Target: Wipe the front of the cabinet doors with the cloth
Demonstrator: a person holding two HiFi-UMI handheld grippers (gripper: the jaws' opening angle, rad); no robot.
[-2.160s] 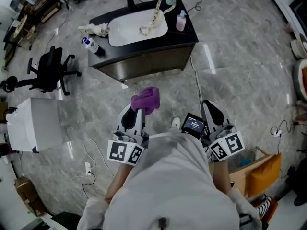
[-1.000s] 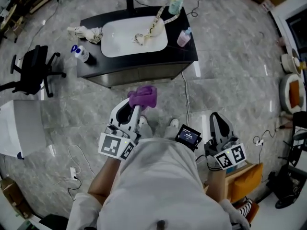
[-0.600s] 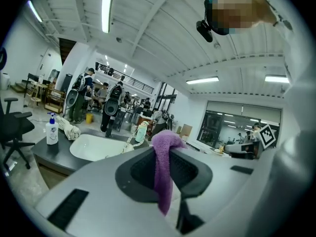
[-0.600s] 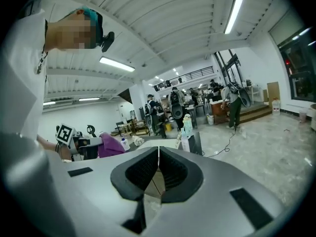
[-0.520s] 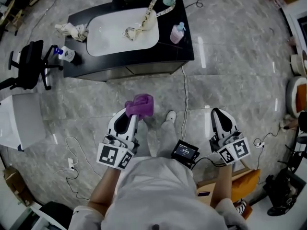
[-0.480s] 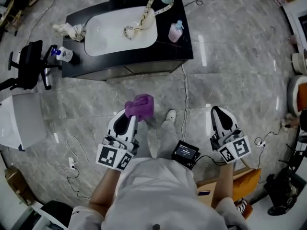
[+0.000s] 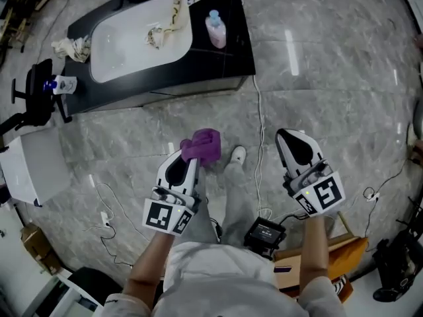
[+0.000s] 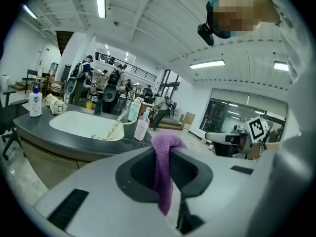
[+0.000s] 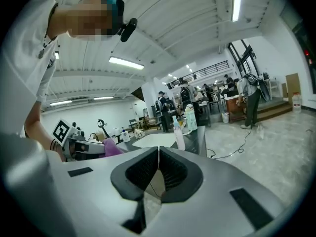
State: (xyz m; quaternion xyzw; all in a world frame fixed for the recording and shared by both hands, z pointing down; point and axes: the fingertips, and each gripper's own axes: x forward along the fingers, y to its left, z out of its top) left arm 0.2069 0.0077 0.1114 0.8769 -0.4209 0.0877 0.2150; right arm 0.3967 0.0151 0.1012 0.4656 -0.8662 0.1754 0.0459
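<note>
A purple cloth (image 7: pixel 202 145) (image 8: pixel 164 168) hangs bunched between the jaws of my left gripper (image 7: pixel 187 158), which is shut on it. The gripper is held over the floor, well short of the black sink cabinet (image 7: pixel 192 84), whose dark front doors (image 8: pixel 43 164) face me. My right gripper (image 7: pixel 295 148) (image 9: pixel 157 169) is shut with nothing between its jaws, out to the right and level with the left one. The right gripper view shows the cabinet's white basin (image 9: pixel 154 140) farther off.
On the cabinet top are a white basin (image 7: pixel 137 38), a pink bottle (image 7: pixel 215 28), a rag (image 7: pixel 68 47) and a spray bottle (image 7: pixel 58 84). A black office chair (image 7: pixel 33 104) and white box (image 7: pixel 32 170) stand left. Cables (image 7: pixel 258 131) cross the marble floor; an orange box (image 7: pixel 344 263) sits behind, right.
The view has shifted so the cabinet sits higher and more to the left. Both grippers stay low in front of the person, the left still holding the purple cloth.
</note>
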